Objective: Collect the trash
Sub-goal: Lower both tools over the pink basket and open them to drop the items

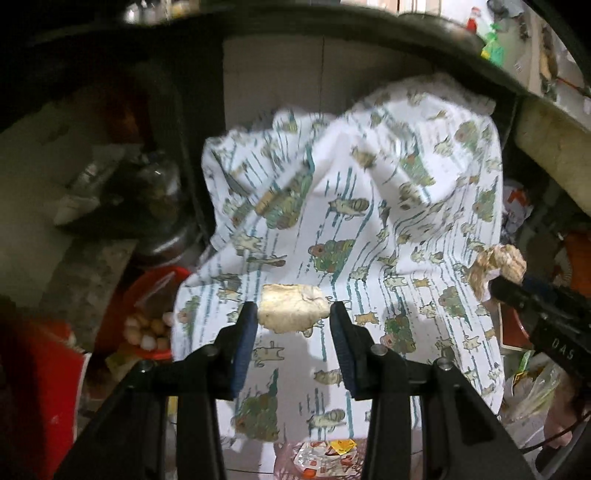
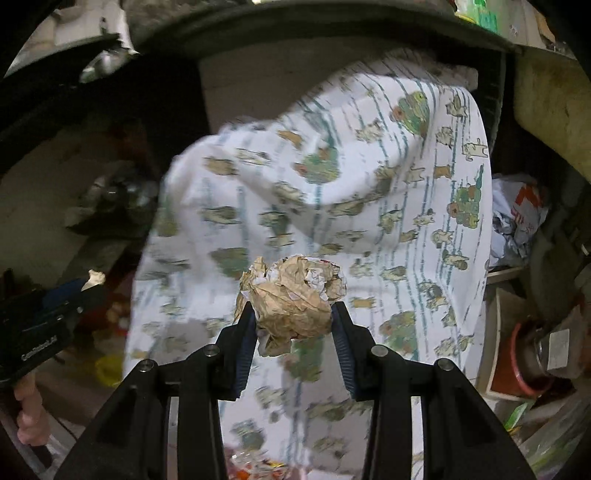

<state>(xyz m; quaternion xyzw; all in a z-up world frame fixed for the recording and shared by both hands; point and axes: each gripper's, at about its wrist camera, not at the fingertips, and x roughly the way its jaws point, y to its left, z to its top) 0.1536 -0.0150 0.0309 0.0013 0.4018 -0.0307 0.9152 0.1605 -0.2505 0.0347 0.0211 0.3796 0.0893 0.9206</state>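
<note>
The left gripper (image 1: 293, 314) is clamped on a flat, pale scrap (image 1: 291, 308), its two blue pads (image 1: 245, 332) pressing the scrap's side edges so that it bridges the gap right at the fingertips. The right gripper (image 2: 293, 314) is clamped on a crumpled brown paper wad (image 2: 293, 297), which bulges up and out past the tips of its fingers (image 2: 341, 332).

Both grippers point down at a slant, side by side. From the left one, the right gripper (image 1: 509, 291) shows off to its right with the wad (image 1: 498, 267) sticking out at its end. From the right one, the left gripper (image 2: 79, 295) shows off to its left, and a sliver of the scrap (image 2: 95, 277) peeks out at its tip. A person's hand (image 2: 31, 417) grips the left tool's handle, low at the left edge of the right camera's view.

Beyond and below both grippers hangs a white cloth (image 1: 369, 206) printed with small animals and green bushes, draped in folds over something I cannot make out. Left of the left gripper and lower down sits a red bowl (image 1: 147, 317) with small pale round things in it. Right of the right gripper lies a crumpled plastic bag (image 2: 517, 221), and nearer, a red-rimmed container (image 2: 532, 362). A dark curved rim (image 1: 332, 26) arches over the far side of it all. Just below the left gripper lies a bright printed wrapper (image 1: 325, 458).
</note>
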